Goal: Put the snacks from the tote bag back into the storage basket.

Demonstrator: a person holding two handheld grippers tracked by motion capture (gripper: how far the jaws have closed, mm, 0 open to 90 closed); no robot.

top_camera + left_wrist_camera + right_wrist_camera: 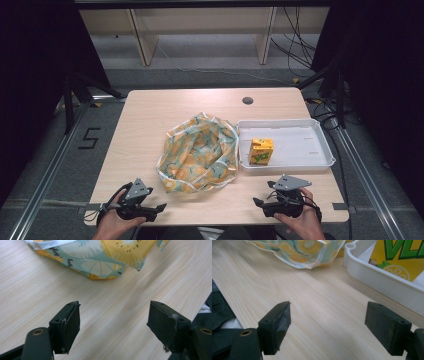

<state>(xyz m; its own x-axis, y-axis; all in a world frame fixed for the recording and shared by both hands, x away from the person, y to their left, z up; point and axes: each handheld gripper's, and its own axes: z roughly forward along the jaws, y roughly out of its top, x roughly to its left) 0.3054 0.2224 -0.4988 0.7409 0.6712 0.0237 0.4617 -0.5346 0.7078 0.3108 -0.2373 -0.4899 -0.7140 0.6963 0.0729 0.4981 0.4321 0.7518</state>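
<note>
A crumpled bag printed with citrus fruit [200, 152] lies in the middle of the wooden table [150, 120]. To its right stands a white tray [300, 135] with a yellow juice carton [261, 151] upright at its near left. My left gripper [157, 211] rests at the table's front left, jaws open and pointing right, with bare wood between them [113, 322]; the bag [100, 255] lies ahead of it. My right gripper [260, 206] sits at the front right, open and empty [327, 322], with the bag [304, 250], the tray's wall [382, 280] and the carton [402, 257] beyond it.
A round cable hole [247, 100] sits near the table's far edge. Behind the table stand wooden shelf legs [142, 45], and cables [300, 55] run over the floor. Both hands are close to the table's front edge [215, 221].
</note>
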